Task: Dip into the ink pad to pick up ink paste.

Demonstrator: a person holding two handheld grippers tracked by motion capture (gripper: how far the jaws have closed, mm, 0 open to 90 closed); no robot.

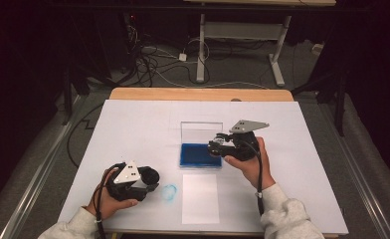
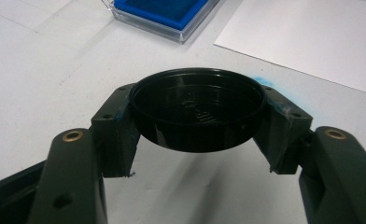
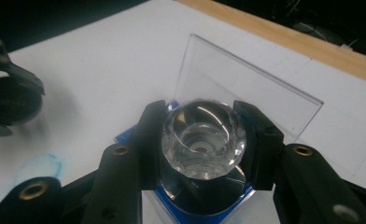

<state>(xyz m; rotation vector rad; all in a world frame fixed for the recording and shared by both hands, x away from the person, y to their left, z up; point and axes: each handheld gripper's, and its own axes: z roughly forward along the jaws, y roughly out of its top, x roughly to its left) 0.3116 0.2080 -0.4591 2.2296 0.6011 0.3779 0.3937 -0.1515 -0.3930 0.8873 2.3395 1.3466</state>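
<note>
Stamp and lid held apart over the tabletop

Stamp pad case point(image 1: 200, 154), blue inside with its clear cover standing upright, is sitting mid-tabletop point(image 1: 133, 124) beside a white sheet of paper point(image 1: 200, 198). Right gripper point(image 1: 217, 147) is hovering over the case, its fingers point(image 3: 148, 135) clenching a faceted clear stamp point(image 3: 202, 138). Left gripper point(image 1: 150, 180) is grasping a round black lid point(image 2: 197, 108) between its fingers point(image 2: 113, 135), near a faint blue smudge point(image 1: 169, 192).

Cap point(image 1: 150, 176) left of tray point(image 1: 200, 155)
</note>
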